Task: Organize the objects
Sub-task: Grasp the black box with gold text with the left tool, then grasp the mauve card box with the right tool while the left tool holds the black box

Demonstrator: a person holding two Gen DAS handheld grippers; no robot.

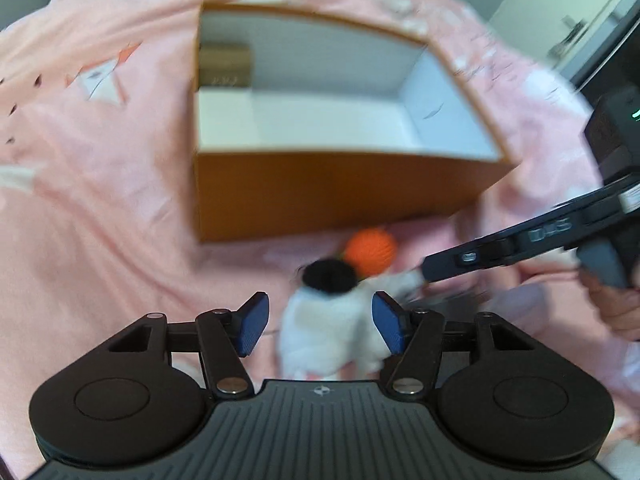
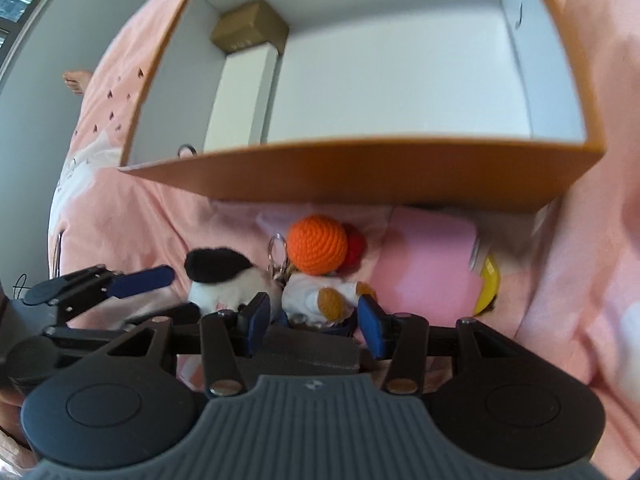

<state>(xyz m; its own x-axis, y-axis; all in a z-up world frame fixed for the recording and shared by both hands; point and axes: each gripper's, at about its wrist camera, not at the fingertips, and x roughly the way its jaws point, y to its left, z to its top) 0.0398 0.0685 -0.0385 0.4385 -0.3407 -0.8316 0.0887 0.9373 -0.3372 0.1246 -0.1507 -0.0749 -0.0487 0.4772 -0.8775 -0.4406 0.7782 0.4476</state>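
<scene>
An orange cardboard box (image 1: 320, 196) (image 2: 360, 176) with a white inside stands on the pink bedspread. In front of it lie a white plush with a black top (image 1: 324, 320) (image 2: 224, 276) and a crocheted toy with an orange ball head (image 1: 370, 254) (image 2: 318, 250) on a keyring (image 2: 278, 248). My left gripper (image 1: 320, 326) is open and straddles the plush; its right pad sits at the fur and its left pad stands clear. My right gripper (image 2: 314, 320) has its jaws partly apart around the toy's white and brown body (image 2: 320, 300). Whether its pads press, I cannot tell.
Inside the box, a small brown carton (image 2: 250, 26) and a white carton (image 2: 240, 96) sit at the left. A pink flat thing (image 2: 428, 264), a yellow thing (image 2: 490, 288) and a red bit (image 2: 356, 248) lie by the box front. A dark grey block (image 2: 316, 350) shows under my right fingers. A bare foot (image 2: 76, 80) is on the floor.
</scene>
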